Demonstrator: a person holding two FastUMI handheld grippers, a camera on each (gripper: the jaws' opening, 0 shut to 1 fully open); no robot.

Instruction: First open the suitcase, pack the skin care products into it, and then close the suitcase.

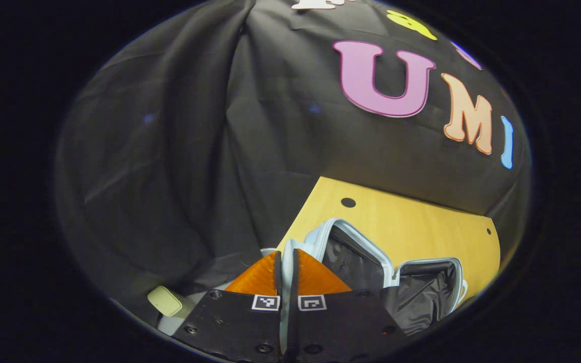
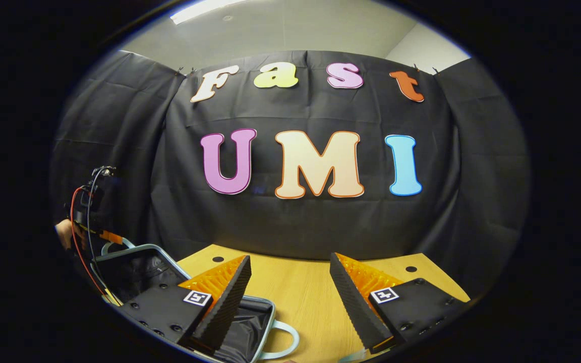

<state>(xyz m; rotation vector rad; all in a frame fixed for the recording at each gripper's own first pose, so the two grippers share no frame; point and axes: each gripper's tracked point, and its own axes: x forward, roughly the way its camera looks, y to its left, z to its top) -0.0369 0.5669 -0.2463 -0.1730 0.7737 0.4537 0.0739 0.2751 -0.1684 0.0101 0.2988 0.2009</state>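
Suitcase (image 1: 371, 262) lies open on the wooden table (image 1: 411, 222), pale blue shell, dark lining showing in both halves; in the right gripper view its lid (image 2: 134, 267) stands raised at the left, a pale handle (image 2: 283, 343) curving at the near edge

One open suitcase (image 1: 371, 262) lies on one wooden table (image 1: 411, 222), with two hand-held grippers: left (image 1: 286, 267), right (image 2: 290, 282).
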